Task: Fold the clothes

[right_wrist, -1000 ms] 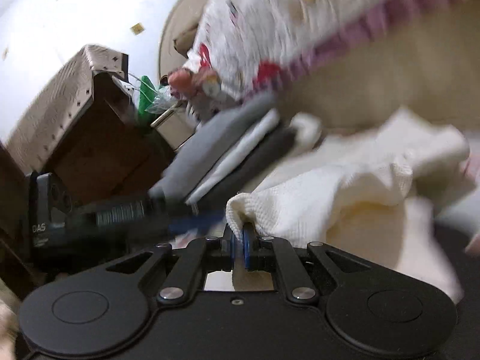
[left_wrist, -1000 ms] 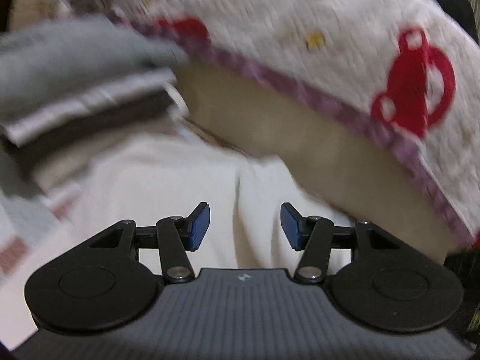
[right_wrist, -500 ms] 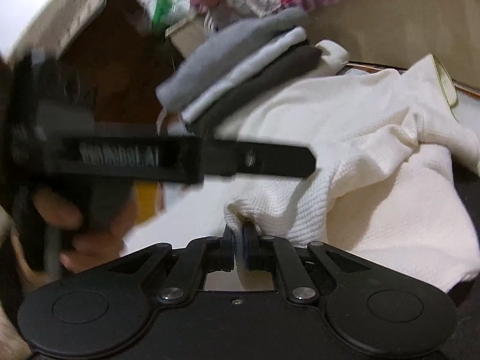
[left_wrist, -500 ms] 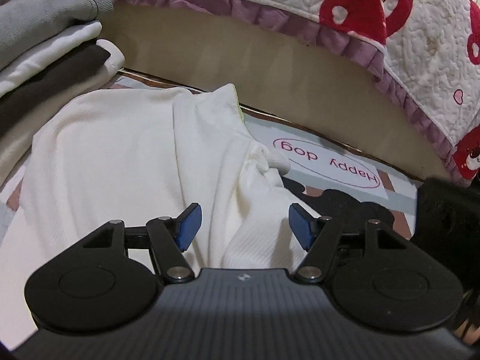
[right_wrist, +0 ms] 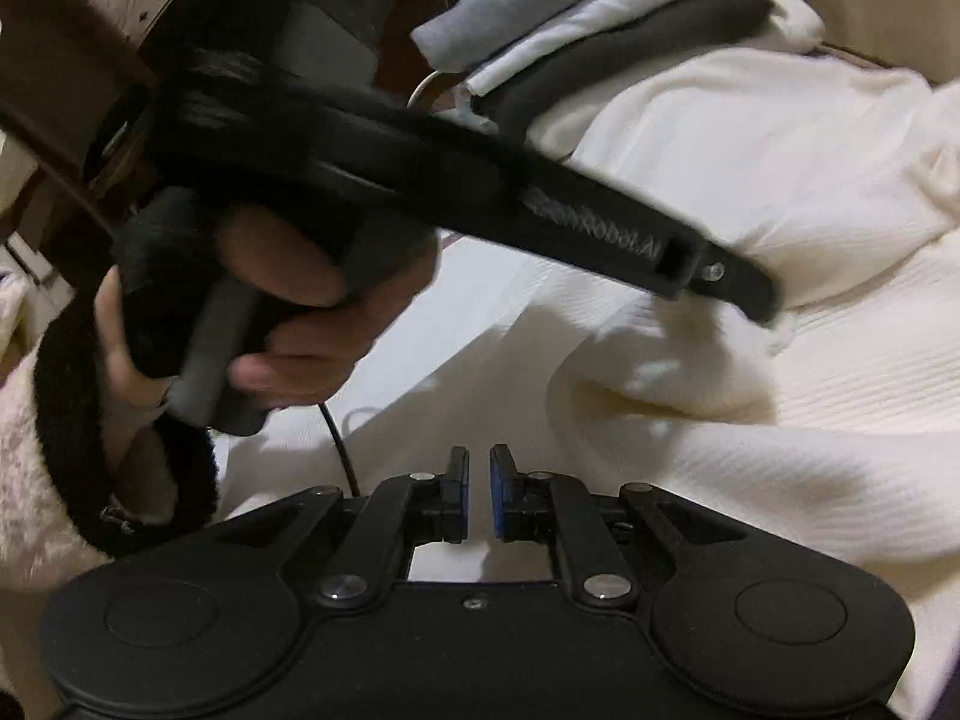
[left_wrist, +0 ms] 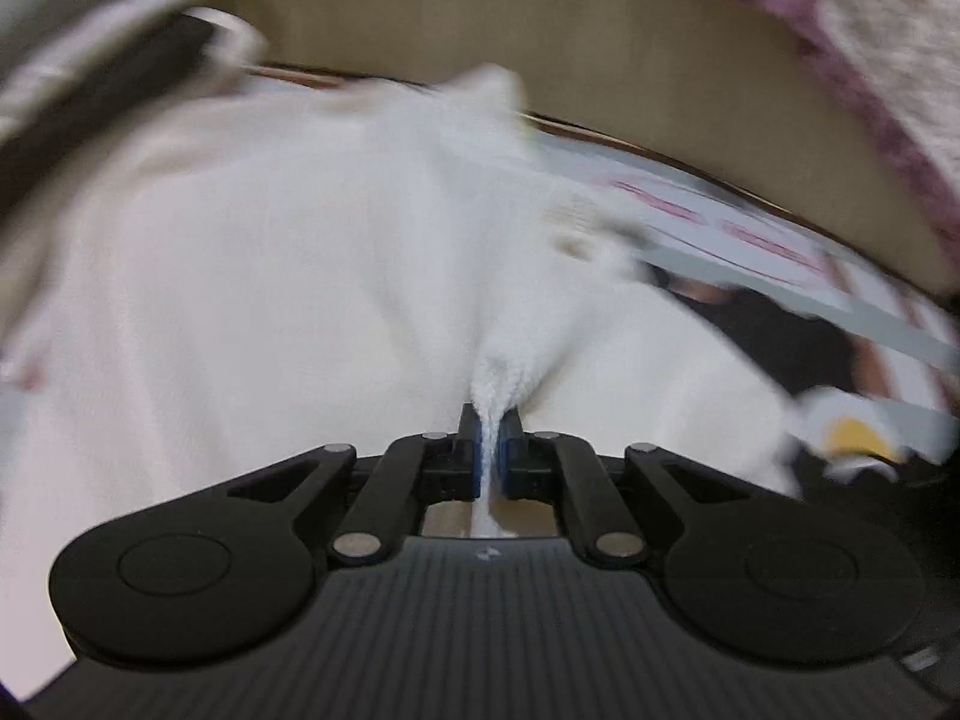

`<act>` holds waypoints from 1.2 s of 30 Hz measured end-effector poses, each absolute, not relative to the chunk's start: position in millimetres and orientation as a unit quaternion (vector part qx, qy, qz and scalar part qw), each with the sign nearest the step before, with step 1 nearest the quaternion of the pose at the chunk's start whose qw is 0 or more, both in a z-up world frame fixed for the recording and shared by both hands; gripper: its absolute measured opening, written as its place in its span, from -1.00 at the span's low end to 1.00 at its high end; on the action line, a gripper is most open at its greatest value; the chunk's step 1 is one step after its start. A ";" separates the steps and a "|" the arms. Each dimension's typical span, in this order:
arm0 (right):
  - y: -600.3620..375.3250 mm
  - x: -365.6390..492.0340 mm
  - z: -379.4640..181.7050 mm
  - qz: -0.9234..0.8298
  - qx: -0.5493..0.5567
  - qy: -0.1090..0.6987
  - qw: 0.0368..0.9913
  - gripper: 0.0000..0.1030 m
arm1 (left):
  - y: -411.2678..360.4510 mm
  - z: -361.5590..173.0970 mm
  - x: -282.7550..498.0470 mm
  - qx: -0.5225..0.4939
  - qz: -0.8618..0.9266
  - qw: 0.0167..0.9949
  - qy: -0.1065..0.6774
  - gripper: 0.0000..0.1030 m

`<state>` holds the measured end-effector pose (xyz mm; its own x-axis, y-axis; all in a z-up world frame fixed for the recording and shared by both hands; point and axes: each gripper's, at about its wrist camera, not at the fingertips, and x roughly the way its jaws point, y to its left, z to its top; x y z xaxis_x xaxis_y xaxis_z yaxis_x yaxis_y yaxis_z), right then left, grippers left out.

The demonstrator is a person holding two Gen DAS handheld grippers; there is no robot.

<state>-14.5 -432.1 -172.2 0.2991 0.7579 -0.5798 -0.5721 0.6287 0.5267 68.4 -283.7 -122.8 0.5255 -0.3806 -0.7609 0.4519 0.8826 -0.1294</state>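
- The cream garment (right_wrist: pixel 780 192) is spread out rumpled on a mat on the floor — the mat (left_wrist: pixel 750 240) has pink lettering and peeks out to the right in the left wrist view. The cloth fills most of both views, running from the near edge away toward the pile.
- Left hand-held gripper (left_wrist: pixel 492 444): its jaws have just been closing and now pinch a thin ridge of that cream fabric between the blue pads. The cloth fans out straight ahead of the tips.
- Right hand-held gripper (right_wrist: pixel 478 492): jaws have just been opening, now only a narrow gap, and nothing sits between the pads. The fabric it faces lies ahead and to its right, apart from the tips.
- From the right wrist view, the left tool crosses the frame diagonally, with the person's hand (right_wrist: pixel 270 324) and a fuzzy dark cuff on the handle — its nose is buried in a fold mid-garment.
- My read: the left has the grip, so it's the nearer hand for the coming fold. The right still needs a fresh hold.
- A stack of folded clothes (right_wrist: pixel 600 18) — grey, white, dark — sits at the garment's far edge, touching it.
- Behind all that, a quilted bedspread (left_wrist: pixel 870 60) with a purple trim hangs over.
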 end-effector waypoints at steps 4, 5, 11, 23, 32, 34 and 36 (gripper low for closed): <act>-499.1 -24.9 -150.7 0.341 0.223 0.390 0.826 0.00 | -238.9 -117.4 83.4 -0.028 -0.171 0.893 0.416 -0.92; -519.0 -29.4 -147.5 0.316 0.259 0.380 0.830 0.00 | -233.7 -117.3 83.4 -0.031 -0.156 0.897 0.412 -0.92; -592.2 -33.8 -176.3 0.184 0.440 0.382 0.792 0.11 | -212.7 -124.1 82.3 -0.058 -0.101 0.905 0.409 -0.92; -566.1 -8.0 -234.8 0.231 0.599 0.360 0.677 0.11 | -194.5 -103.9 63.5 -0.079 -0.010 0.937 0.341 -0.92; -561.6 4.2 -253.8 0.132 0.661 0.266 0.689 0.11 | -198.5 -99.6 56.3 -0.071 -0.016 0.939 0.336 -0.92; -562.6 7.1 -257.6 0.128 0.673 0.242 0.687 -0.03 | -202.4 -97.1 55.8 -0.070 -0.026 0.940 0.333 -0.92; -562.1 10.0 -257.2 0.129 0.678 0.212 0.692 -0.83 | -203.6 -92.3 55.8 -0.088 -0.055 0.939 0.327 -0.92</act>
